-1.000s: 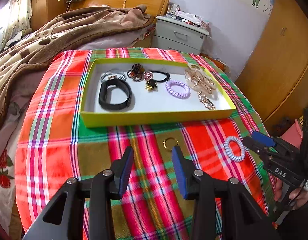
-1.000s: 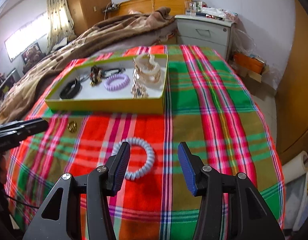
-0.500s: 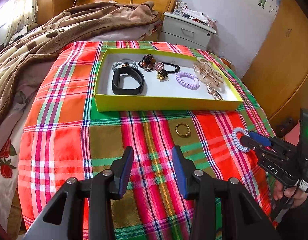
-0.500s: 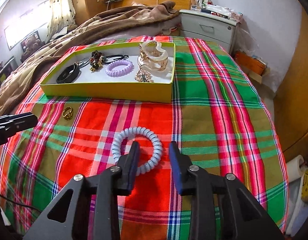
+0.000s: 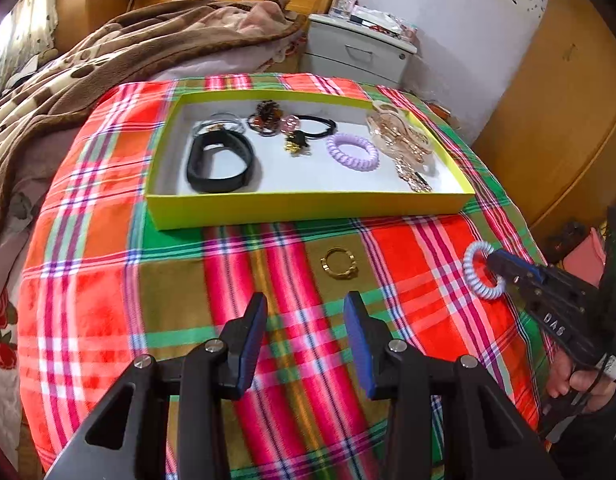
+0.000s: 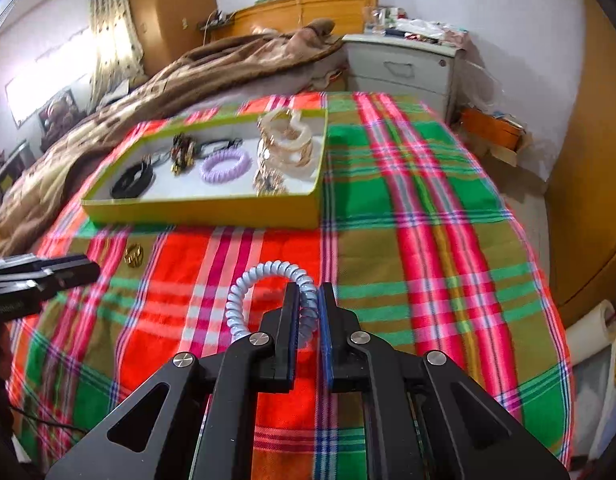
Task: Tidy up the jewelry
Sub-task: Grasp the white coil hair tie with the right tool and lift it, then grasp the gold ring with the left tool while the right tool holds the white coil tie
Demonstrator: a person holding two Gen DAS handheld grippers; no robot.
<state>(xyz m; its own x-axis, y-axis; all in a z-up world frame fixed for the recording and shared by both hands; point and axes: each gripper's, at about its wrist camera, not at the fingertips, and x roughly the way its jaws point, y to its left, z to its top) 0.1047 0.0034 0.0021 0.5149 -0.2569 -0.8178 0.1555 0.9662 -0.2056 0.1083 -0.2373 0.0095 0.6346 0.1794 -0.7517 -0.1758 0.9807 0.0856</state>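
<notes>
Currently the right gripper [image 6: 308, 300] has just been closing, and its fingers [image 6: 291, 312] now pinch one side of the pale blue spiral hair tie [image 6: 244, 292], which lies on the plaid-covered surface [image 6: 428, 240] in front of the yellow tray [image 6: 204, 210]. The step in hand looks like the pickup of this tie; lift not yet evident. The left gripper [image 5: 306, 340] hovers above the cloth with its fingers standing wide and nothing between them, pointed toward a small gold ring [image 5: 339, 263] that lies loose on the surface, near the tray's front wall. The tray already holds a black band [image 5: 222, 162], a purple spiral tie [image 5: 352, 152], a black elastic [image 5: 316, 126] and gold-toned clips [image 5: 400, 136]. Next move, as I judge it: raise the tie clear of the cloth, carry it over the tray wall and release in a bare patch; the soft coil may stretch or swing. Hard to read: the small dark and gold pieces in the middle of the tray blur together, and how much of the coil sits between the pads is hidden by the fingers. The person's right hand [image 5: 580, 384] is cut off at the frame edge.
</notes>
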